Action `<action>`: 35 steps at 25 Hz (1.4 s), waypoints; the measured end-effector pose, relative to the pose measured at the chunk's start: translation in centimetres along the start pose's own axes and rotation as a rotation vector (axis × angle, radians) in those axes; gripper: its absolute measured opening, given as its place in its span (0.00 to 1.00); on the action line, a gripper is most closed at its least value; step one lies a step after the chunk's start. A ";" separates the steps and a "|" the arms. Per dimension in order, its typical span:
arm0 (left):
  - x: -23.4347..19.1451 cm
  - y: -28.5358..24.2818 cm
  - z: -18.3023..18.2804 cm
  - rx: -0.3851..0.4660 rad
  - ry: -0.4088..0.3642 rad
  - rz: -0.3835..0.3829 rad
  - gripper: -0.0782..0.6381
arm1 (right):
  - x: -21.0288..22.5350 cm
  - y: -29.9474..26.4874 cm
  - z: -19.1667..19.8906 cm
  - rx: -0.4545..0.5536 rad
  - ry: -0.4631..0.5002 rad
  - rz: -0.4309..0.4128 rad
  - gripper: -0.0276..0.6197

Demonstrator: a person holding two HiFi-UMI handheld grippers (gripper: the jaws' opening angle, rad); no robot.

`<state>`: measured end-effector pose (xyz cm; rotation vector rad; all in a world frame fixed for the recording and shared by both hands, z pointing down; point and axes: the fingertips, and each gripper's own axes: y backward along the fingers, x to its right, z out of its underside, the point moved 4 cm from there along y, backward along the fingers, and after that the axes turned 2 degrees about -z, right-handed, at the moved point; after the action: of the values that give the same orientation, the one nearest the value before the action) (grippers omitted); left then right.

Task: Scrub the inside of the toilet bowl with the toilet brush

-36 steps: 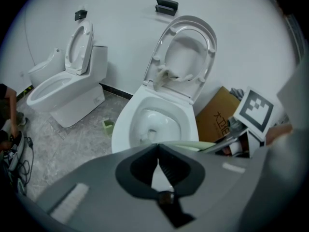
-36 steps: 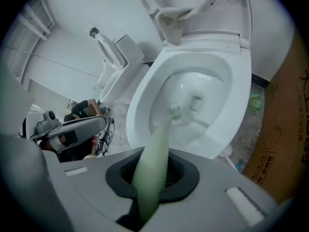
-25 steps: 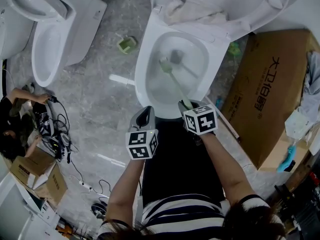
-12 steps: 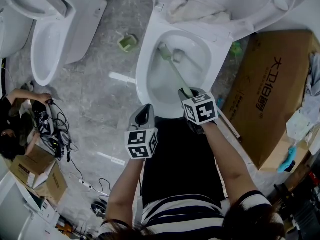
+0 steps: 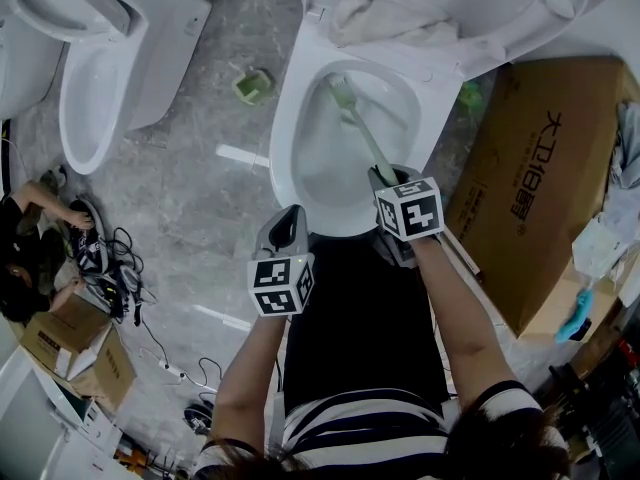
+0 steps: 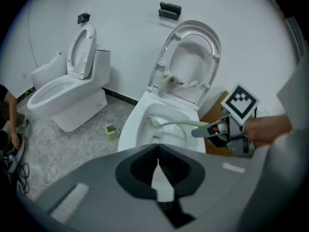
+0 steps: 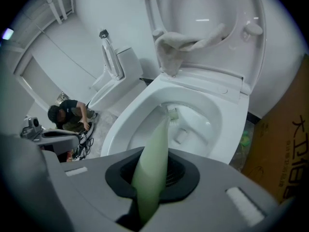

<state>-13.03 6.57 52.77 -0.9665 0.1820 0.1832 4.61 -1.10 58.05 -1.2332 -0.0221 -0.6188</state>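
1. Right tongs [image 5: 386,178] clenched on the one toilet brush [image 5: 362,133], by its handle; bristles against toilet bowl [image 5: 288,128] inner wall near 12 o'clock.
2. Left tongs [image 5: 290,220] pressed together, empty, at bowl's 6 o'clock.
3. Two toilets: second toilet [image 5: 95,88] at 9 o'clock. One cardboard box [image 5: 540,168] at 3 o'clock.

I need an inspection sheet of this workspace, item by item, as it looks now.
Surface: grey stone floor.
Job's things: toilet brush inside the open toilet bowl, head at its far wall.
Clutter: green container, cardboard box, cloth behind the seat.
Grippers: right gripper shut on the toilet brush; left gripper shut, empty.
Cables: tangled cables on the floor.
Surroundings: second toilet, crouching person.
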 end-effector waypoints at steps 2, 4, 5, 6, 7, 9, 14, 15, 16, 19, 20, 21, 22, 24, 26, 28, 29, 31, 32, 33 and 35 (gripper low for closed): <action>0.2 -0.1 -0.1 0.000 -0.002 0.003 0.11 | 0.6 0.3 0.2 -0.005 -0.011 0.025 0.10; 0.3 -0.1 -0.1 0.000 -0.004 0.006 0.11 | 1.1 0.7 0.6 -0.013 -0.023 0.049 0.11; 0.4 0.0 -0.1 -0.001 -0.006 0.008 0.11 | 1.4 0.8 0.9 -0.018 -0.029 0.061 0.11; 0.5 0.0 -0.1 -0.003 -0.008 0.009 0.11 | 1.6 1.0 1.1 -0.023 -0.037 0.071 0.11; 0.6 0.0 -0.1 -0.005 -0.010 0.011 0.11 | 1.7 1.2 1.4 -0.028 -0.046 0.080 0.11; 0.7 0.1 0.0 -0.009 -0.015 0.014 0.11 | 2.0 1.5 1.9 -0.039 -0.067 0.098 0.11; 1.2 0.1 -0.1 -0.010 -0.022 0.019 0.11 | 2.3 2.3 3.3 -0.071 -0.117 0.141 0.11; 1.3 0.1 -0.2 -0.010 -0.023 0.021 0.11 | 2.3 2.5 3.6 -0.080 -0.121 0.148 0.11; 1.4 0.1 -0.2 -0.009 -0.024 0.023 0.11 | 2.2 2.7 3.8 -0.089 -0.122 0.154 0.11; 1.5 0.3 -0.5 -0.006 -0.026 0.026 0.11 | 1.7 3.0 4.4 -0.114 -0.120 0.161 0.11; 1.5 0.3 -0.6 -0.004 -0.025 0.027 0.11 | 1.5 3.1 4.6 -0.123 -0.120 0.161 0.11; 1.5 0.4 -0.7 -0.002 -0.024 0.027 0.11 | 1.3 3.2 4.8 -0.134 -0.120 0.161 0.11; 1.5 0.5 -0.7 0.000 -0.023 0.027 0.11 | 1.1 3.3 5.0 -0.146 -0.119 0.162 0.11; 1.4 0.8 -0.8 0.001 -0.021 0.026 0.11 | 0.6 3.6 5.4 -0.170 -0.110 0.161 0.10; 1.3 1.0 -0.8 0.001 -0.019 0.025 0.11 | 0.1 3.8 5.6 -0.195 -0.103 0.157 0.10; 1.2 1.3 -0.8 0.000 -0.017 0.023 0.11 | -0.4 4.2 5.9 -0.222 -0.100 0.148 0.10; 1.1 1.5 -0.8 0.001 -0.015 0.022 0.11 | -0.6 4.3 6.1 -0.235 -0.099 0.143 0.10; 0.9 1.9 -0.7 0.002 -0.008 0.018 0.11 | -1.1 4.6 6.4 -0.256 -0.092 0.129 0.10; 0.8 2.0 -0.6 0.003 -0.005 0.016 0.11 | -1.4 4.7 6.6 -0.267 -0.088 0.121 0.10; 0.7 2.2 -0.5 0.003 -0.001 0.014 0.11 | -1.6 4.7 6.8 -0.278 -0.084 0.113 0.10; 0.6 2.5 -0.2 0.000 0.005 0.011 0.11 | -2.1 4.9 7.3 -0.297 -0.073 0.098 0.10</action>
<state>-13.07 7.84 50.59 -0.9666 0.1921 0.1904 7.29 7.17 55.68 -1.5344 0.0711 -0.5032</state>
